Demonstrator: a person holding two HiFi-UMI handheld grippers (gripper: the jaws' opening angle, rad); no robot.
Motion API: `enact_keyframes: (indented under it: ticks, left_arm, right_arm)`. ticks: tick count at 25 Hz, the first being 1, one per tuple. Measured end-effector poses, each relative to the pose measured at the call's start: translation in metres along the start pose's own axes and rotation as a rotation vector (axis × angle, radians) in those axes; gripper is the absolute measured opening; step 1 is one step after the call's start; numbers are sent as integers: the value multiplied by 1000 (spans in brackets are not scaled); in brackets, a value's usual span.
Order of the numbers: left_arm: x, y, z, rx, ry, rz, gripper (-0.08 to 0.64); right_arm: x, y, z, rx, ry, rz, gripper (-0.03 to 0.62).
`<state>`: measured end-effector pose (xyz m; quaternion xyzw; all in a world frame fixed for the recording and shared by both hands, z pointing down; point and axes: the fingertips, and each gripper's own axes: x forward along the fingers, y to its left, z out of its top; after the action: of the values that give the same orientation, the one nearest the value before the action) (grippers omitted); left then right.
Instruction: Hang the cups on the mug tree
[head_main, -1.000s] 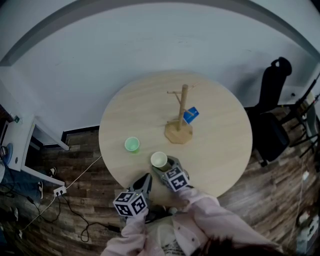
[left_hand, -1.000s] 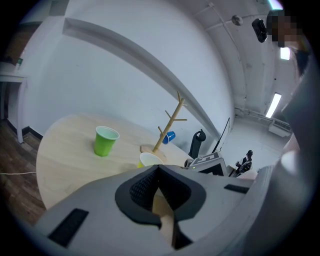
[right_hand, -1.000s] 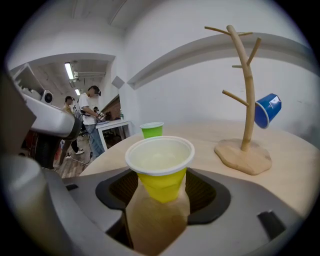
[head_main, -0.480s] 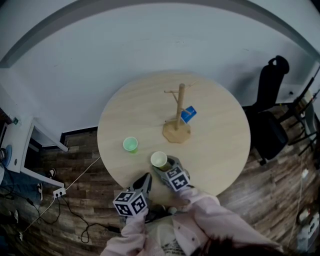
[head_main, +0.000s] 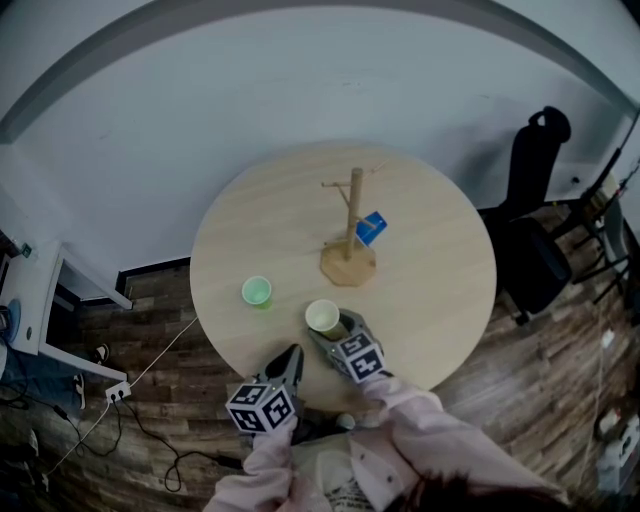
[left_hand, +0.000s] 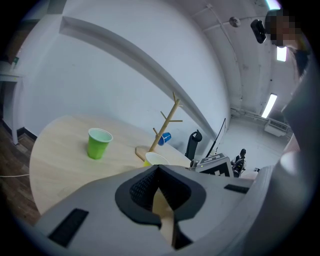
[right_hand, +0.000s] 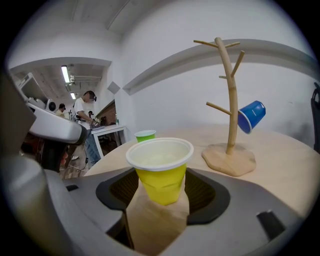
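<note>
Movement is nil this past second: my right tool (right_hand: 161, 187) stays clamped on the yellow cup (right_hand: 160, 165) at the table's (head_main: 430, 290) near edge, mug tree (head_main: 352, 220) well apart, lift pending; left tool (left_hand: 157, 172) closed, empty.

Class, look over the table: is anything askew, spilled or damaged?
Only the yellow cup in the right gripper: its wall looks creased where the jaws squeeze it. The green cup stands upright; the blue cup hangs on the mug tree.

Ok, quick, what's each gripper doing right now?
Left gripper: closed, nothing in it.
Right gripper: closed on the yellow plastic cup.
</note>
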<state>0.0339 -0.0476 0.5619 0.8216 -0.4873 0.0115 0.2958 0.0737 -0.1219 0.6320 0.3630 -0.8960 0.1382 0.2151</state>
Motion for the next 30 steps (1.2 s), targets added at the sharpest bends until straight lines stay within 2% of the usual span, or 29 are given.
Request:
enact_keyframes:
  ticks: [7,15,30]
  left_arm:
    - [24,2,13,38,51,-79,2]
    - [51,10,40,74,117,-202,2]
    - [88,12,60,141,232,-431,2]
  right_arm:
    - [-3,-16,12,17,-22,-63,278]
    - [-10,-47,25,91,-38,-209,278]
    - [-27,-79,25,189,-23,-424,278]
